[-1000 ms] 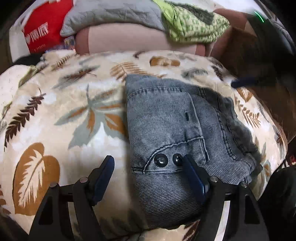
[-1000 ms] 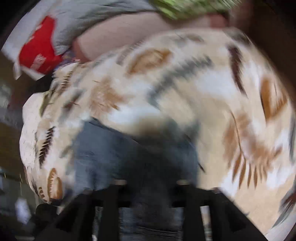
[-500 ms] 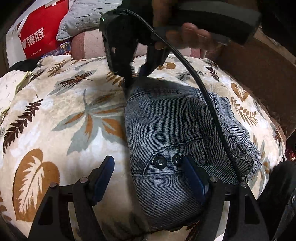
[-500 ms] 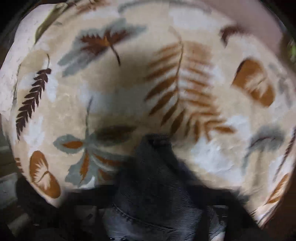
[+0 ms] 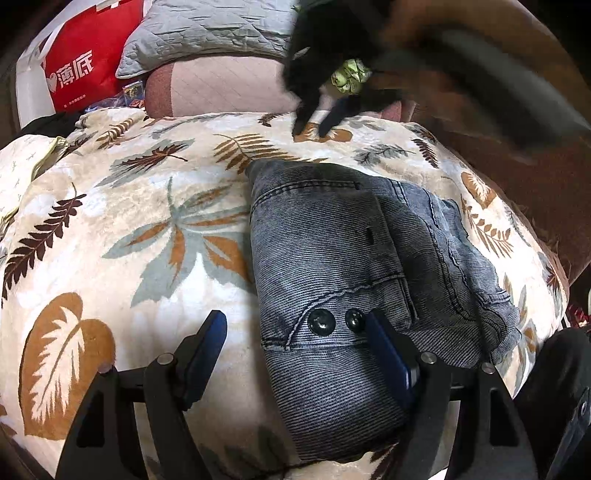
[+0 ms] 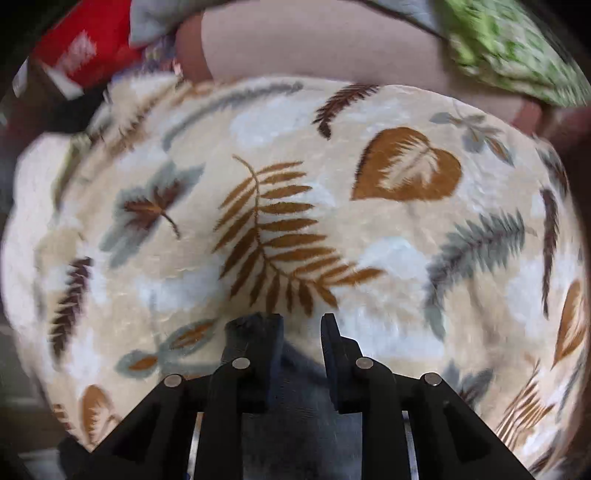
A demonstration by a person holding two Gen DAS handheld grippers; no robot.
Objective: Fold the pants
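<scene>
Grey-blue jeans (image 5: pixel 332 240) lie folded into a compact stack on a leaf-patterned blanket (image 5: pixel 129 229). My left gripper (image 5: pixel 295 321) stands open at the near end. Its right finger (image 5: pixel 384 343) rests on the denim by the two dark buttons, and its left finger is over the blanket. My right gripper (image 5: pixel 312 131) hangs blurred over the blanket just beyond the jeans' far left corner. In the right wrist view the right gripper (image 6: pixel 301 321) shows a narrow gap and its jaws are opening. No cloth is pinched between them. The jeans (image 6: pixel 295 413) lie below the fingers.
Beyond the blanket's far edge are a red bag (image 5: pixel 81 70), a grey quilted pillow (image 5: pixel 207 29), a pink cushion (image 5: pixel 221 85) and a green patterned cloth (image 6: pixel 509 48). A brown surface (image 5: pixel 535 177) borders the right side. A dark-clad leg (image 5: pixel 554 369) is at lower right.
The right gripper came in from the right to the jeans' far left corner, then moved off beyond it over the blanket. The left gripper stayed put.
</scene>
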